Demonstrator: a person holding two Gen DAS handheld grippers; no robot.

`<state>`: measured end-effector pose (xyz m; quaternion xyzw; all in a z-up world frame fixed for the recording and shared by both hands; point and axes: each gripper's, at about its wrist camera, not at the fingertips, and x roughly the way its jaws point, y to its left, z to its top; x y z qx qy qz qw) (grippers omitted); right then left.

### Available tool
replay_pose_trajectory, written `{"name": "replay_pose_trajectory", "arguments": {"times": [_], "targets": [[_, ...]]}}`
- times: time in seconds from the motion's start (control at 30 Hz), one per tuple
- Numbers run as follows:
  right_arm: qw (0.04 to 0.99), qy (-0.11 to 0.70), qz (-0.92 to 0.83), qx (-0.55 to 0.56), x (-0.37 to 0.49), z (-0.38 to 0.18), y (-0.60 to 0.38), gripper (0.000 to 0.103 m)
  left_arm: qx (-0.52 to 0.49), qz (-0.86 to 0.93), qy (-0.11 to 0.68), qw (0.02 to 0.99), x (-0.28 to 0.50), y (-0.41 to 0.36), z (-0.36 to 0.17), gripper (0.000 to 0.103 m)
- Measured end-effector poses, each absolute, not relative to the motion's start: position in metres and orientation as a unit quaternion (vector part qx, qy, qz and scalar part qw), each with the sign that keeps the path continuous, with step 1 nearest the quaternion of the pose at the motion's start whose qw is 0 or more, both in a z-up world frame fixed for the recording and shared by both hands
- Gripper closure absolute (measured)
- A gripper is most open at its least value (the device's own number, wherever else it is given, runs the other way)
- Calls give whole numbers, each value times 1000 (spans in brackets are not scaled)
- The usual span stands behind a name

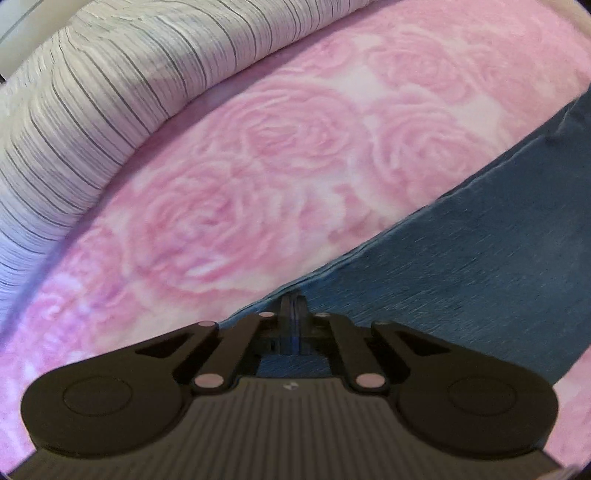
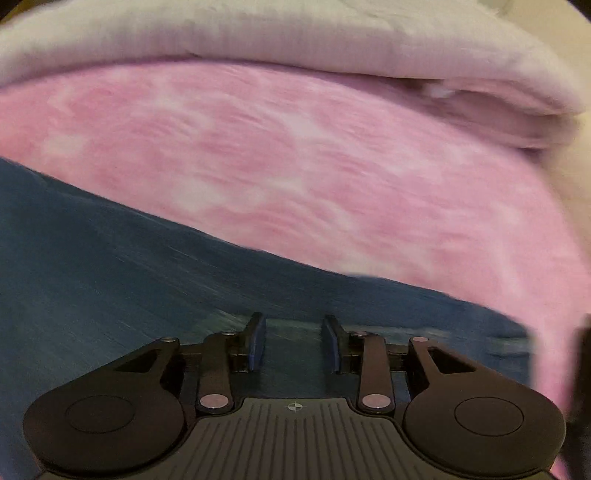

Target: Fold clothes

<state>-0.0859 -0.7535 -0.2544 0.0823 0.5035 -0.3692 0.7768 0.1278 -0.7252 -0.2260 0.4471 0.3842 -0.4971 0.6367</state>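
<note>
In the left wrist view, the left gripper (image 1: 293,306) sat at the bottom centre of the frame with its jaws pressed together, their tips meeting right at the near edge of a dark blue garment (image 1: 461,266). Whether a fold of that cloth was pinched between them could not be made out, since the closed tips hid the spot. The garment ran as a broad band from the lower centre up toward the right edge of the frame, lying flat on a pink blanket printed with large roses (image 1: 266,158). Along the upper left of that view lay a white striped cover (image 1: 92,103), bunched into a thick roll that bordered the blanket. In the right wrist view, the right gripper (image 2: 294,341) stood at the lower centre with its jaws spread apart, the blue-lined pads (image 2: 258,341) clearly separated and nothing clamped between them; only the garment's surface showed in the gap. Here the dark blue garment (image 2: 110,266) filled the lower left of the frame and tapered toward the right, its upper edge slanting down across the pink blanket (image 2: 314,166), which filled the middle. Across the top of this frame stretched a pale folded cover (image 2: 258,33), stacked over the blanket's far edge. This view was smeared with blur, so finer details of the cloth could not be read.
</note>
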Motion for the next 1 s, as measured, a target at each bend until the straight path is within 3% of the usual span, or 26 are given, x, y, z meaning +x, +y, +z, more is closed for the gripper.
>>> {"name": "replay_pose_trajectory", "arguments": {"times": [0.07, 0.1, 0.13, 0.3, 0.43, 0.73, 0.8, 0.9, 1.0], "targets": [[780, 482, -381, 121, -99, -241, -747, 70, 466, -500, 356, 637, 108, -722, -218, 95], [786, 470, -377, 134, -104, -233, -737, 70, 472, -507, 340, 636, 95, -718, -212, 82], [793, 464, -369, 138, -108, -226, -723, 70, 479, -514, 323, 634, 83, -715, -206, 78], [808, 452, -345, 155, -123, -212, -639, 70, 518, -586, 218, 584, -11, -693, -183, 74], [791, 440, -365, 217, -146, -213, -580, 65, 536, -689, 91, 481, -117, -676, -180, 60], [741, 369, -461, 320, -180, -219, -500, 62, 586, -738, -159, 294, -252, -667, -236, 61], [742, 346, -469, 331, -180, -219, -496, 58, 610, -713, -196, 286, -257, -672, -248, 67], [744, 313, -474, 352, -180, -226, -494, 47, 594, -734, -106, 311, -248, -696, -229, 89], [744, 285, -473, 375, -178, -236, -498, 42, 537, -764, 70, 351, -223, -733, -202, 94]]}}
